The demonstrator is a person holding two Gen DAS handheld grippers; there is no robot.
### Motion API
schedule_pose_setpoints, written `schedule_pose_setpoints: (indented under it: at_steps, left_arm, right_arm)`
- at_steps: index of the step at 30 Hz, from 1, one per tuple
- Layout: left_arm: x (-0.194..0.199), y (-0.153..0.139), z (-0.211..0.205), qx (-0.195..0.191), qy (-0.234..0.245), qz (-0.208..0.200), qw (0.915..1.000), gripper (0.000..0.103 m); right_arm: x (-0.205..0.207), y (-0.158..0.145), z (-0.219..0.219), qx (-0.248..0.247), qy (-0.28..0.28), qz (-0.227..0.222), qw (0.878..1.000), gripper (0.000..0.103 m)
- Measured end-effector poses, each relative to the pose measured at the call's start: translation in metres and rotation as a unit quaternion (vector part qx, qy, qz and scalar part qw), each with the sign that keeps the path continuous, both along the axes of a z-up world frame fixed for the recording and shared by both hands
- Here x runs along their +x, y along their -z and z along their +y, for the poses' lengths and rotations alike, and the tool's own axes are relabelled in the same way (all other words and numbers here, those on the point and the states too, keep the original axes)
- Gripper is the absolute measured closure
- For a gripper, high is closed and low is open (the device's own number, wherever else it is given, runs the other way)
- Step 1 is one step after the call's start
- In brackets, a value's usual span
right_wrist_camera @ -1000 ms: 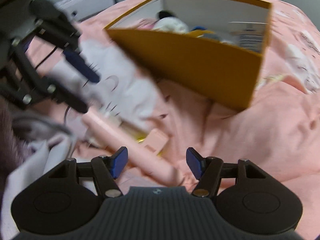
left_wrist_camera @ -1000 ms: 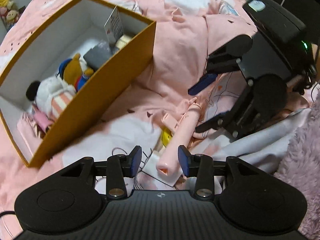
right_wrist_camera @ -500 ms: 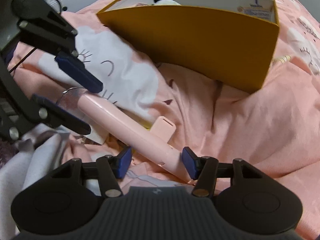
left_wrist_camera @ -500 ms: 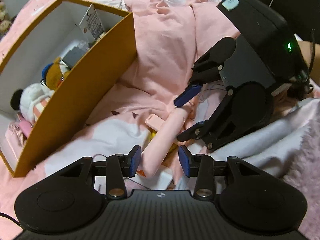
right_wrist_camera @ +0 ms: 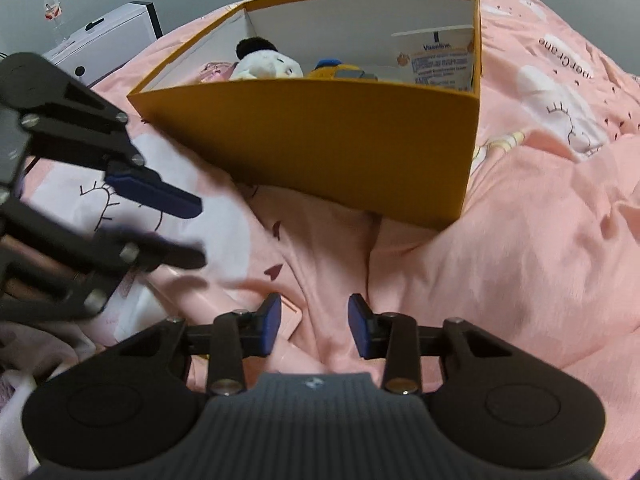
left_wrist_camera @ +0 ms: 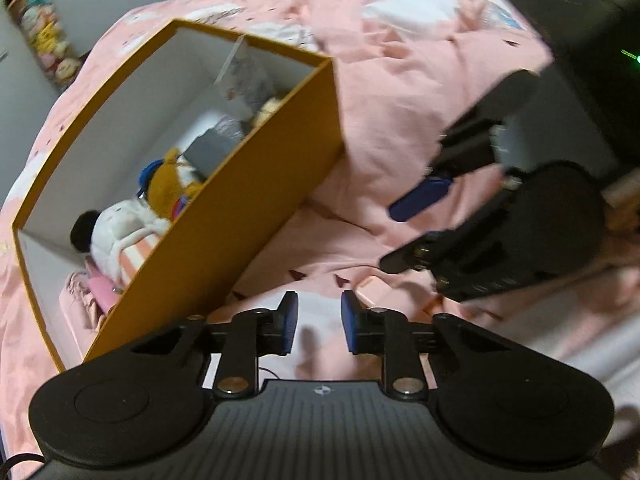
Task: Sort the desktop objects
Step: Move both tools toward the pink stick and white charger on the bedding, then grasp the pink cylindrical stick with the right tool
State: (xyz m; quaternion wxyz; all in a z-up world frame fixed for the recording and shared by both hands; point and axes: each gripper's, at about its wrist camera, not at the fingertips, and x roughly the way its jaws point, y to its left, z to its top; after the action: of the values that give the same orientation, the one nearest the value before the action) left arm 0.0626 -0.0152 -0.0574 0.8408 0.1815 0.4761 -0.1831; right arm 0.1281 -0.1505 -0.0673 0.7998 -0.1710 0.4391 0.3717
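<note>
Holding both grippers over the pink quilt (right_wrist_camera: 520, 240), we take the box (right_wrist_camera: 340, 148) as our landmark. Our left gripper (left_wrist_camera: 316, 322) hangs just in front of the box's near corner, its blue pads (left_wrist_camera: 289, 320) parted by a narrow gap with nothing between them; below that gap we see only quilt and a white patch of print. From the right wrist view the same gripper (right_wrist_camera: 176, 228) shows left of the box, blurred, jaws apart and empty. Our right gripper (right_wrist_camera: 314, 326) sits in front of the box's long wall, fingers moderately open and bare, touching nothing; in the left wrist view it (left_wrist_camera: 404, 236) hovers to the right of the box, also open.

The box is stiff card, mustard outside and white inside, straight-walled and open-topped, resting tilted on the soft, rumpled quilt. Inside it lie a fluffy white plush (right_wrist_camera: 264, 66) with a black pom-pom, a yellow and blue plush (left_wrist_camera: 168, 190), a grey block (left_wrist_camera: 212, 150) and, at the right end, a white tube (right_wrist_camera: 436, 62). A flat pink piece (right_wrist_camera: 290, 318) lies on the quilt in front of the box, just beside our right gripper's left pad.
</note>
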Motion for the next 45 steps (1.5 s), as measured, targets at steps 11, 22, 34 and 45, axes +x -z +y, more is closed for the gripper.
schedule_pose_setpoints:
  at_steps: [11, 22, 34, 45]
  left_arm:
    - [-0.006, -0.019, 0.014, -0.050, 0.013, 0.007, 0.9986, 0.079]
    - [-0.032, -0.011, -0.009, -0.011, 0.111, 0.006, 0.9937, 0.053]
    - [-0.028, 0.010, -0.006, 0.052, 0.069, -0.008, 0.9963, 0.065]
    - [-0.013, 0.010, 0.004, 0.034, 0.031, -0.010, 0.9989, 0.085]
  right_arm:
    - [-0.012, -0.011, -0.018, 0.012, -0.030, 0.016, 0.999, 0.063]
    - [-0.022, 0.015, -0.001, -0.052, -0.066, 0.015, 0.996, 0.050]
    - [-0.013, 0.007, 0.001, -0.006, -0.048, 0.025, 0.999, 0.051]
    - [-0.025, -0.009, -0.002, 0.006, -0.057, 0.004, 0.998, 0.058]
